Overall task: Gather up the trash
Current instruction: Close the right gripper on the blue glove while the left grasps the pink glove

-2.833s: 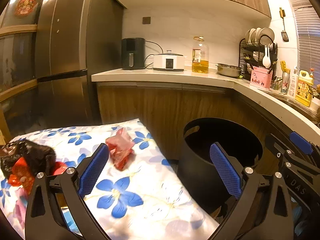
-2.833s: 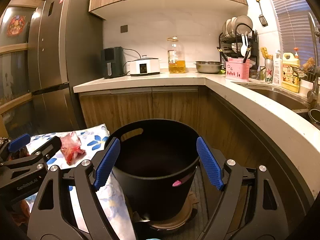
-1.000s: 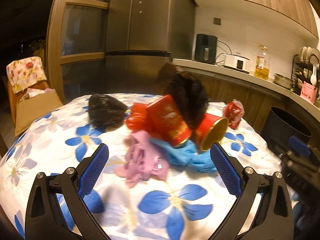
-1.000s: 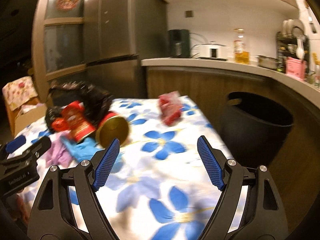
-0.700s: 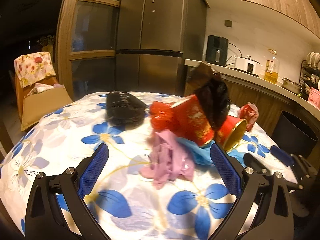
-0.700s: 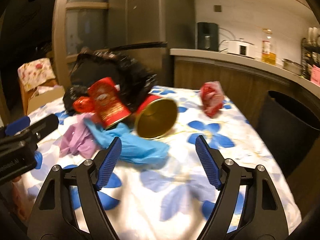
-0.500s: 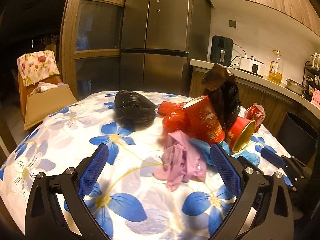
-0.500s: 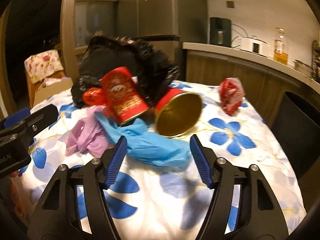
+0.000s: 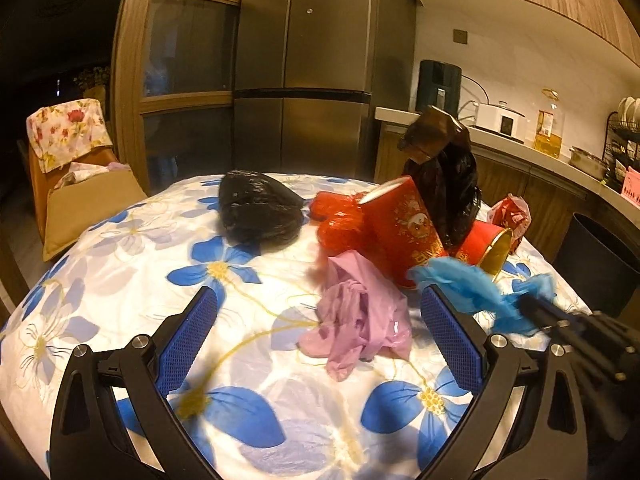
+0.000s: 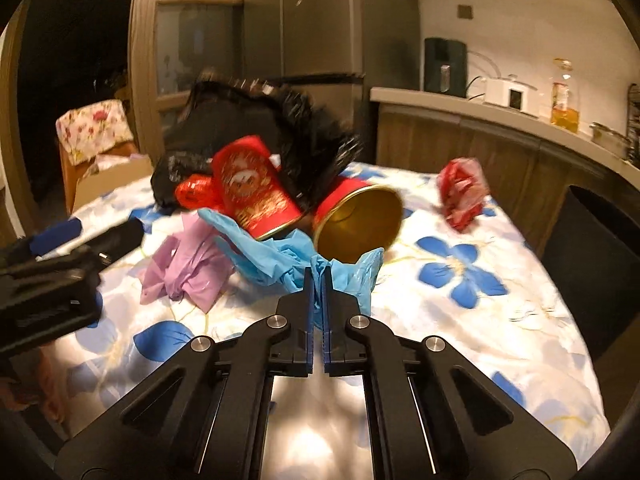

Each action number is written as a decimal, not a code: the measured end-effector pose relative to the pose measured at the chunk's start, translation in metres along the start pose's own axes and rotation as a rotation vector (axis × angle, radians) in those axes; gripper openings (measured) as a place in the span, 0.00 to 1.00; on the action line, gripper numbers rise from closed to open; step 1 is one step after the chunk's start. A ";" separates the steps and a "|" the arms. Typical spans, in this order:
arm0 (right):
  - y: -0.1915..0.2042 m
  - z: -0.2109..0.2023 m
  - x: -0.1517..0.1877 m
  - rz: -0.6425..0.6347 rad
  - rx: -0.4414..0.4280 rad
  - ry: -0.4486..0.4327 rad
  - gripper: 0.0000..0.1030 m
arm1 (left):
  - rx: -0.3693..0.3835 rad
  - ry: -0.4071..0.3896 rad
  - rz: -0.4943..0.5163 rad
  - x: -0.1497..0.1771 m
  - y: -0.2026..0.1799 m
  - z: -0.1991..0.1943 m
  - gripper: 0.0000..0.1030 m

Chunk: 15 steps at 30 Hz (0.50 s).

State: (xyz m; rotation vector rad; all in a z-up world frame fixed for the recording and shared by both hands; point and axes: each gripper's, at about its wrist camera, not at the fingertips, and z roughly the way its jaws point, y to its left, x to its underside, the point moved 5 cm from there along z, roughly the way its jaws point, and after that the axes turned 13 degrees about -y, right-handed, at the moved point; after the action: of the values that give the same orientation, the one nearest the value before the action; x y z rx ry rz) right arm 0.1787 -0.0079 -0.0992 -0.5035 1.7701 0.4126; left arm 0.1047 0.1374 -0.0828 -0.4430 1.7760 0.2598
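On the floral table (image 9: 120,264) in the left wrist view, the left gripper (image 9: 320,332) gapes empty near a pink glove (image 9: 360,316), while the right wrist view shows the right gripper (image 10: 317,280) clamped on the blue glove (image 10: 280,256) before an empty-looking, gold-lined red can (image 10: 356,220), the black bin (image 10: 592,256) standing beside the table.

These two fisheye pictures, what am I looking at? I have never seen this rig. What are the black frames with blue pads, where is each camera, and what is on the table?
No robot here: a person carries a hand-held gripper in each hand, each with a camera looking along its fingers. The left gripper is open, hovering before a pink plastic bag. The right gripper is shut on a blue glove. On the flowered tablecloth also lie two red tins, black bags and a red wrapper. A dark bin stands beside the table.
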 end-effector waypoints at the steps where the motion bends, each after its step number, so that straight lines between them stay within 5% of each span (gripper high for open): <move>1: -0.006 -0.006 -0.003 0.012 0.013 -0.013 0.03 | 0.002 0.004 0.004 0.001 -0.003 0.002 0.94; 8: -0.034 -0.033 -0.026 0.051 0.065 -0.084 0.03 | 0.012 0.065 0.046 0.010 -0.025 0.023 0.86; 15: -0.045 -0.048 -0.036 0.058 0.094 -0.122 0.03 | 0.035 0.138 0.063 0.022 -0.034 0.036 0.49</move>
State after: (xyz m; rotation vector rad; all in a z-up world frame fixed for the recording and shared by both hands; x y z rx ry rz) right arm 0.1716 -0.0669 -0.0529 -0.3540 1.6807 0.3903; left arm 0.1460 0.1180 -0.1113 -0.3875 1.9285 0.2466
